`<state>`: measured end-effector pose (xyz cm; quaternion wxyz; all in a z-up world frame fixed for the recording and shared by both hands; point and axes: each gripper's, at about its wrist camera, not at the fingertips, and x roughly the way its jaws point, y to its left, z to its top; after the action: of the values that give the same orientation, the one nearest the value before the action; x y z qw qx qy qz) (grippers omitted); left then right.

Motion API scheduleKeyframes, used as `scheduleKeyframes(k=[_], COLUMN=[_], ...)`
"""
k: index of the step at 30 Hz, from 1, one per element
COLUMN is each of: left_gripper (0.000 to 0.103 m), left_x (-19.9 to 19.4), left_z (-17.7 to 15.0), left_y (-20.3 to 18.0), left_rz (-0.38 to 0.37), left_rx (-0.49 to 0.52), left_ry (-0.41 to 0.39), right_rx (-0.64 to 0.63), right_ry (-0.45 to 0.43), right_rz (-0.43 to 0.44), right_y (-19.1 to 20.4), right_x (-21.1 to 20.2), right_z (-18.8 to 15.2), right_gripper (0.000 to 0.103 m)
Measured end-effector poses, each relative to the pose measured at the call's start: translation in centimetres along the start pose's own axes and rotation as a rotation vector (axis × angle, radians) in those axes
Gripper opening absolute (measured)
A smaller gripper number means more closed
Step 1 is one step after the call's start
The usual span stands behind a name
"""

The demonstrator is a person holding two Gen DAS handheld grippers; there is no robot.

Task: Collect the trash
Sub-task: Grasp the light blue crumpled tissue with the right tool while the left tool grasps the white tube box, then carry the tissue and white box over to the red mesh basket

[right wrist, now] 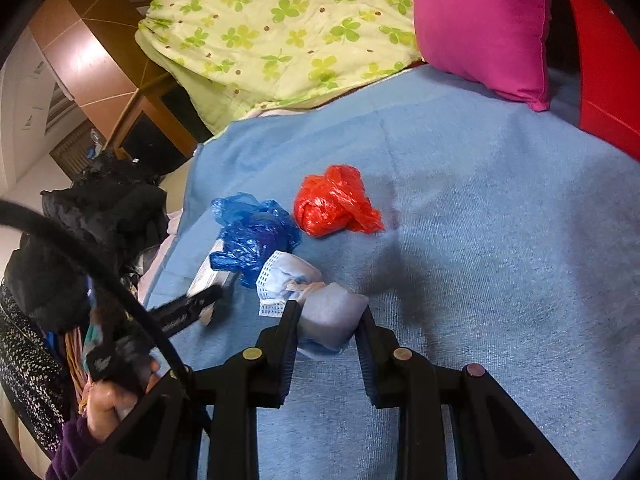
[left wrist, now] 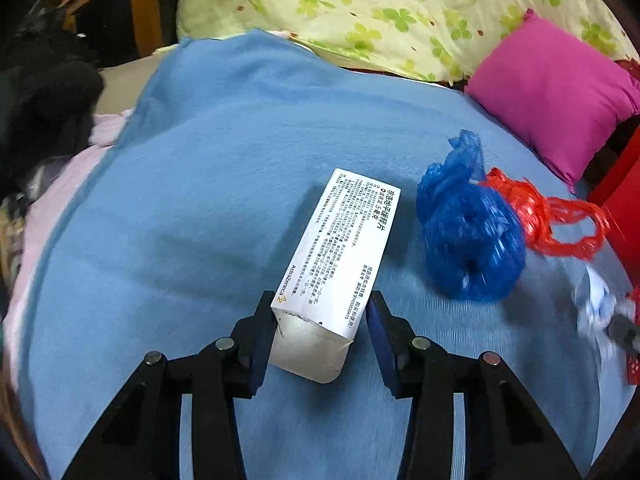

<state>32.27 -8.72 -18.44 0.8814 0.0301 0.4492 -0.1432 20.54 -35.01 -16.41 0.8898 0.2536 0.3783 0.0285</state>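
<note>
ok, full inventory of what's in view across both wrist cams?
medicine box: 1, white with black print, on the blanket, near end between the left jaws
face mask: 1, crumpled, pale blue and white, between the right jaws
blue plastic bag: 1, crumpled, beside the box
red plastic bag: 1, crumpled, right of the blue bag
blanket: 1, light blue, under everything
pillow: 1, magenta, far right
quilt: 1, yellow-green clover print, behind
left gripper: black, open
right gripper: black, open
</note>
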Motion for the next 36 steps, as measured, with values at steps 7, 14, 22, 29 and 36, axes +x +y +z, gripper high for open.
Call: scheduleKeyframes(k=[7, 14, 22, 29, 36], left_gripper=[0.047, 0.047, 0.047, 0.047, 0.047], left_x=[-6.6, -11.8, -16.4, -19.8, -21.4], left_z=[-4.1, -7.0, -8.5, -9.3, -9.7], left_y=[0.9, -1.0, -4.0, -6.3, -8.5], left_rz=[0.044, 0.062, 0.033, 0.022, 0.004], left_rx=[-0.052, -0.042, 0.002, 0.043, 0.084], left_ry=[-0.054, -0.114, -0.181, -0.236, -0.263], right_rx=[-0.011, -0.028, -0.026, -0.004, -0.038], right_ry=[-0.038, -0.084, -0.172, -0.246, -0.307], right_rz=[0.005, 0.000, -0.017, -0.012, -0.004], right_y=[0.3, 0.3, -0.6, -1.3, -0.4], right_x=[-2.1, -5.1, -9.1, -12.1, -14.8], right_z=[-0.4, -1.4, -2.0, -3.1, -4.8], right_gripper=[0.029, 0.029, 0.029, 0.029, 0.029])
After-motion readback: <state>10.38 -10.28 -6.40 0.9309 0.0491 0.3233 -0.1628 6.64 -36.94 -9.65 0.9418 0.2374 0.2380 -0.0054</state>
